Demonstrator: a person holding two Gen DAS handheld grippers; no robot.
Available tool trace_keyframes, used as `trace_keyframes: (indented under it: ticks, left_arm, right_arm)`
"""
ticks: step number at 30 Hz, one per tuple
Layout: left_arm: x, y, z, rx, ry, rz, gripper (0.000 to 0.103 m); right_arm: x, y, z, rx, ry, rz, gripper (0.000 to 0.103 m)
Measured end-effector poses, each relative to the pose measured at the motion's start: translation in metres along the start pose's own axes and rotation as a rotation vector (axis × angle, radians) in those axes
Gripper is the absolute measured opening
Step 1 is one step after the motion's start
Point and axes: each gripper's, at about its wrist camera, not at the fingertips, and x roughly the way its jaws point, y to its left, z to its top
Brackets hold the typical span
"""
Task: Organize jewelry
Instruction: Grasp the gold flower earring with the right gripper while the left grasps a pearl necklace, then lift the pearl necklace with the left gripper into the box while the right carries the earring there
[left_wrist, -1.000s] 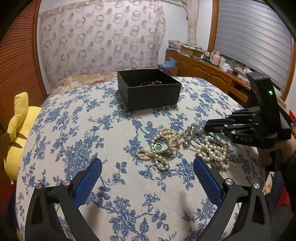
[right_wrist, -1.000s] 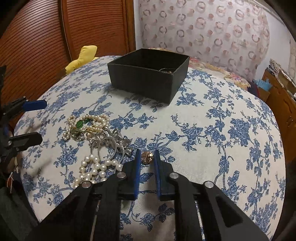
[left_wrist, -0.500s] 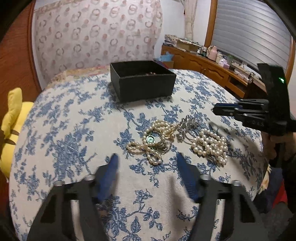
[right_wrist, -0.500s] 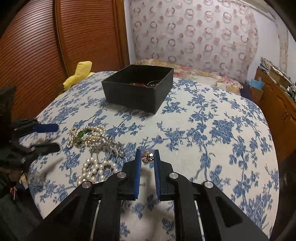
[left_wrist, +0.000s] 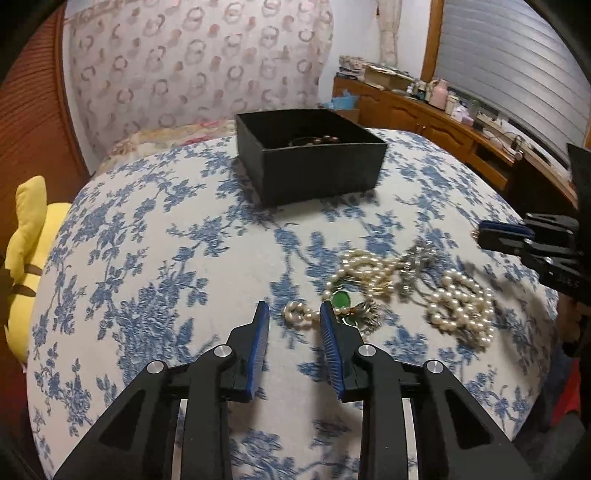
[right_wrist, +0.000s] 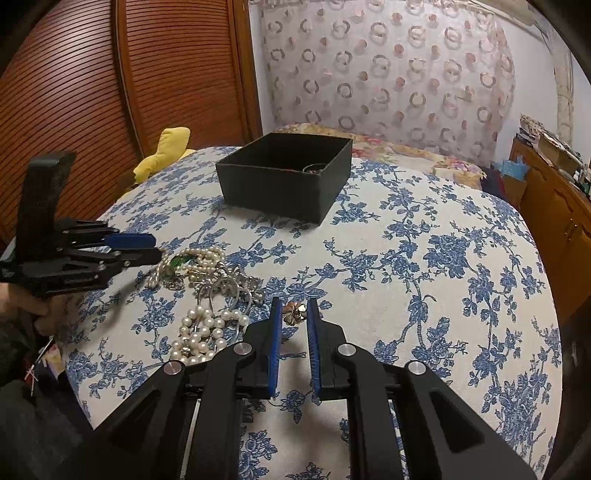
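A black open box (left_wrist: 310, 162) (right_wrist: 284, 177) stands at the far side of the floral cloth, with dark beads inside. A pile of pearl strands (left_wrist: 461, 310) (right_wrist: 199, 332), a green-stone pendant (left_wrist: 341, 300) (right_wrist: 180, 261) and silver pieces (right_wrist: 236, 286) lies on the cloth. My left gripper (left_wrist: 294, 319) is narrowly open, its tips on either side of a pearl loop (left_wrist: 297, 314) at the pile's left end. My right gripper (right_wrist: 293, 312) is lifted and shut on a small gold flower piece (right_wrist: 294, 313); it also shows in the left wrist view (left_wrist: 502, 230).
A yellow plush toy (left_wrist: 27, 236) (right_wrist: 166, 147) lies off the cloth's left edge. A wooden louvred door (right_wrist: 110, 92) and a patterned curtain (right_wrist: 388, 74) stand behind. A cluttered wooden sideboard (left_wrist: 443, 118) runs along the right.
My left gripper narrowed from wide open and moved forward to the pearl loop. My right gripper lifted the gold flower piece off the cloth and holds it higher.
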Motion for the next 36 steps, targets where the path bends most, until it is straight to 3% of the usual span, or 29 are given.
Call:
trace_keyframes:
  ticks: [5, 9, 14, 16, 17, 23, 31, 33, 36]
  left_arm:
    - [-0.001, 0.017, 0.005, -0.067, -0.014, -0.018, 0.027]
    - [0.002, 0.017, 0.009, -0.065, -0.010, -0.034, 0.027]
    - [0.003, 0.002, 0.019, -0.018, -0.017, -0.072, 0.027]
    - [0.009, -0.002, 0.022, 0.000, 0.005, -0.075, 0.013]
    - [0.012, -0.003, 0.023, 0.004, 0.012, -0.079, 0.011]
    - [0.020, -0.011, 0.034, 0.029, 0.030, -0.133, 0.011]
    - [0.040, -0.026, 0.041, 0.128, 0.086, -0.104, 0.011]
    - [0.043, -0.023, 0.046, 0.111, 0.091, -0.121, 0.005]
    - [0.047, -0.016, 0.049, 0.085, 0.088, -0.157, 0.004]
  right_arm:
    - [-0.001, 0.003, 0.000, -0.009, -0.003, 0.001, 0.015]
    - [-0.001, 0.003, 0.000, -0.009, -0.003, 0.001, 0.015]
    - [0.001, 0.003, -0.002, -0.009, 0.003, -0.002, 0.015]
    - [0.001, 0.003, -0.002, -0.006, 0.001, 0.000, 0.015]
    - [0.001, 0.003, -0.003, -0.005, 0.000, 0.001, 0.015]
    - [0.002, 0.003, -0.004, -0.010, 0.001, 0.002, 0.015]
    - [0.001, 0.002, -0.005, -0.004, 0.000, 0.000, 0.015]
    - [0.000, 0.002, -0.005, -0.002, -0.002, 0.002, 0.015]
    - [0.000, 0.002, -0.005, -0.006, 0.000, 0.002, 0.015]
